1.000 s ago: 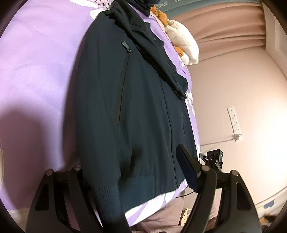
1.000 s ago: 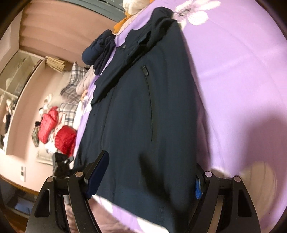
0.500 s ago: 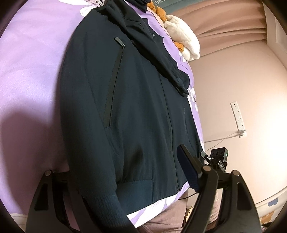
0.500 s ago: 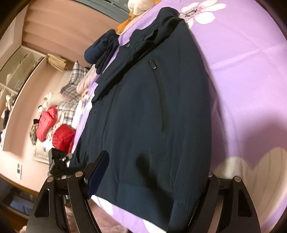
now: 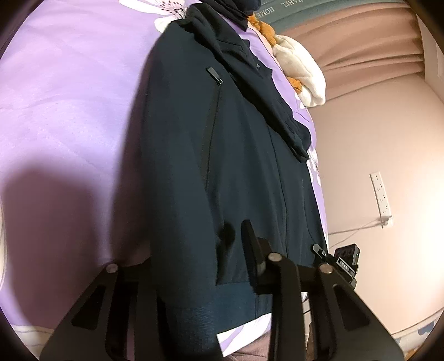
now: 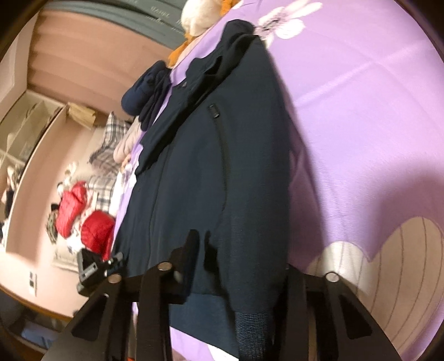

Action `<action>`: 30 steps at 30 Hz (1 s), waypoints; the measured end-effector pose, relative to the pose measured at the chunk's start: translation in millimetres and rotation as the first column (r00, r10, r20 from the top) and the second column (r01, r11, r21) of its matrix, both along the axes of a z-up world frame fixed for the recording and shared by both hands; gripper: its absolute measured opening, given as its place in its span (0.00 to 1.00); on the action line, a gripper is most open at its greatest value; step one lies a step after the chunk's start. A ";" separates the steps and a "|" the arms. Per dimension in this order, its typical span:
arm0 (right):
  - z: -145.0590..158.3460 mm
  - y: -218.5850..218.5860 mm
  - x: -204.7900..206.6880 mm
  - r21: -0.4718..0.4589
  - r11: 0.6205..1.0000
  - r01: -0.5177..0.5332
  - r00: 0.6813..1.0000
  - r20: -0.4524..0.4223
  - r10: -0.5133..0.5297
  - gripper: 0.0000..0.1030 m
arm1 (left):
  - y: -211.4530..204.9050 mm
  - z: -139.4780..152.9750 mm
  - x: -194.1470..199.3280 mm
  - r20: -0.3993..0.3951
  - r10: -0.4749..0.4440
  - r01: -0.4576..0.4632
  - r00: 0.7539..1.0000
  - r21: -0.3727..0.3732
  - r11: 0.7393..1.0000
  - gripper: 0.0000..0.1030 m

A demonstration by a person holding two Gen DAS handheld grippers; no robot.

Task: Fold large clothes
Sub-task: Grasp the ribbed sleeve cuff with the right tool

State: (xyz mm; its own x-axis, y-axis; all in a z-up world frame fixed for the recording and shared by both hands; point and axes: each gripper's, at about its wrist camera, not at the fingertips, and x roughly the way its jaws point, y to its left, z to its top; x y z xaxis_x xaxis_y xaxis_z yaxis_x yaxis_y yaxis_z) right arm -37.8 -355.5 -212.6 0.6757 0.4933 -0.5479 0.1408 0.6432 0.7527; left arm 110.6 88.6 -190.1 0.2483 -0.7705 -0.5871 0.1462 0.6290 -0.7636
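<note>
Lying flat on the purple bedspread [image 5: 69, 97], zipped front up, is the dark navy jacket [image 5: 244, 172], hem at the near edge of the bed, hood end toward the far edge where a cream and orange bundle [image 5: 302, 75] sits. One sleeve is folded across the chest, cuff pointing at the bed's side edge. Left gripper [image 5: 199, 266] is at the hem, jaws closing with the jacket's hem and side panel bunched between them; the one finger [image 5: 252, 250] in view is pressed into the fabric, the other is hidden behind the sleeve, so the grip looks made but only one pad is in view. Right gripper [image 6: 241, 266] is on the opposite hem corner, jaws also closing, fabric puckered against the visible finger [image 6: 191, 250], ribbed cuff [image 6: 249, 327] hanging down beside it at the bed edge. The right view shows a white flower print [image 6: 283, 25] on the spread past the hood, more dark clothes [image 6: 144, 94] at the bed's side edge, and red puffy jackets [image 6: 83, 219] on the floor beyond. A wall socket strip [image 5: 381, 197] shows in the left view.
</note>
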 end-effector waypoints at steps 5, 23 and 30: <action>2.1 2.0 -1.6 -0.015 1.000 0.022 1.000 -0.010 -0.022 0.29 | 5.6 -2.2 1.3 -0.026 0.065 -0.065 0.998 0.017 0.998 0.13; 17.8 13.6 -9.6 -0.059 0.996 0.068 0.997 0.045 -0.065 0.14 | -19.5 37.9 -14.6 0.193 0.076 -0.118 0.978 0.216 0.969 0.10; 25.7 16.9 -12.7 -0.054 0.997 0.058 0.994 0.100 -0.052 0.14 | -23.1 50.8 -19.9 0.255 0.088 -0.147 0.963 0.225 0.963 0.09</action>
State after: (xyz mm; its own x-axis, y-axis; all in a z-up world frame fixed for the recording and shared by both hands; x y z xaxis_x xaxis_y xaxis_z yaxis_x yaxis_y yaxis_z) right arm -50.5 -338.7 -186.9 0.7528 0.4242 -0.5033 0.1041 0.6782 0.7274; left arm 90.7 65.6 -139.3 0.4854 -0.5713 -0.6619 0.2206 0.8125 -0.5396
